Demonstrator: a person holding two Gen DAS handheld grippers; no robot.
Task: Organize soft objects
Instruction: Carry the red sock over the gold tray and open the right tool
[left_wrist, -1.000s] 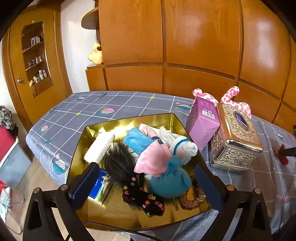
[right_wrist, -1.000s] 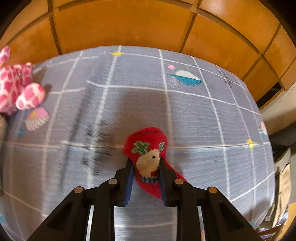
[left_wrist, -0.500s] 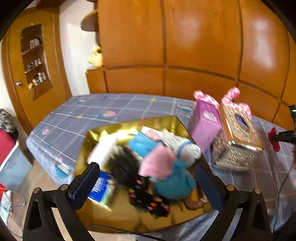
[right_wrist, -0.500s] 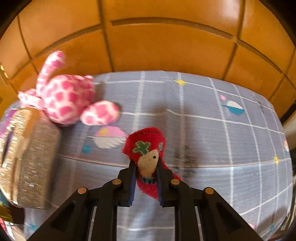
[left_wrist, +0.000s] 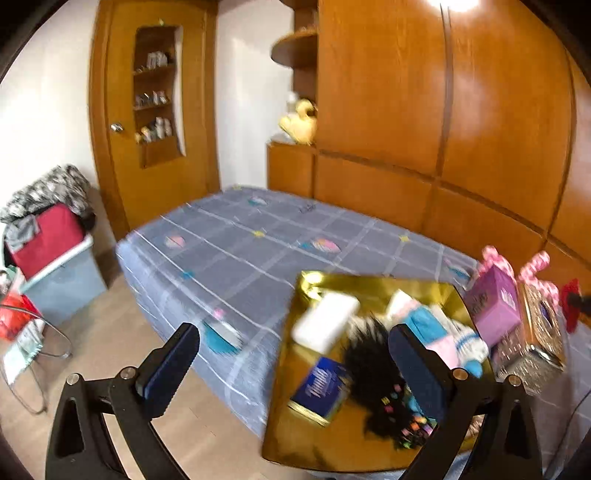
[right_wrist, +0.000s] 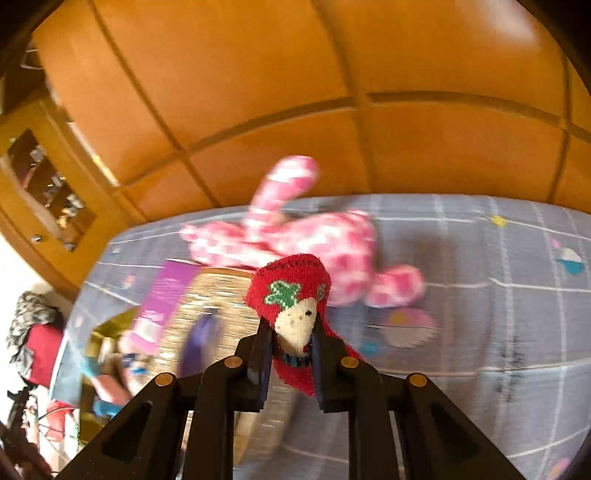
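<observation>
My right gripper (right_wrist: 292, 334) is shut on a red sock (right_wrist: 291, 284) with a green leaf and a cream patch, and holds it above the bed. The sock also shows as a red patch (left_wrist: 570, 302) at the far right of the left wrist view. Behind it lie a pink spotted plush (right_wrist: 325, 236), a silver ornate box (right_wrist: 218, 295) and a purple box (right_wrist: 166, 295). A gold tray (left_wrist: 369, 284) holds rolled socks (left_wrist: 443, 332), a white roll (left_wrist: 325, 321), a black hairpiece (left_wrist: 369, 365) and a blue box (left_wrist: 321, 384). My left gripper (left_wrist: 291, 336) stands open and empty over the tray's left edge.
The grey checked bed sheet (left_wrist: 258, 258) stretches left of the tray, with bare floor (left_wrist: 103, 362) beyond its edge. A blue bin with red fabric (left_wrist: 51, 258) stands at the left. Wooden cabinets (left_wrist: 443, 110) back the bed, with a yellow plush (left_wrist: 299, 122) on a shelf.
The right gripper lifted the red sock off the sheet and carried it left, over the ornate box and pink plush. The left view swung left, so the tray now sits at lower right.
</observation>
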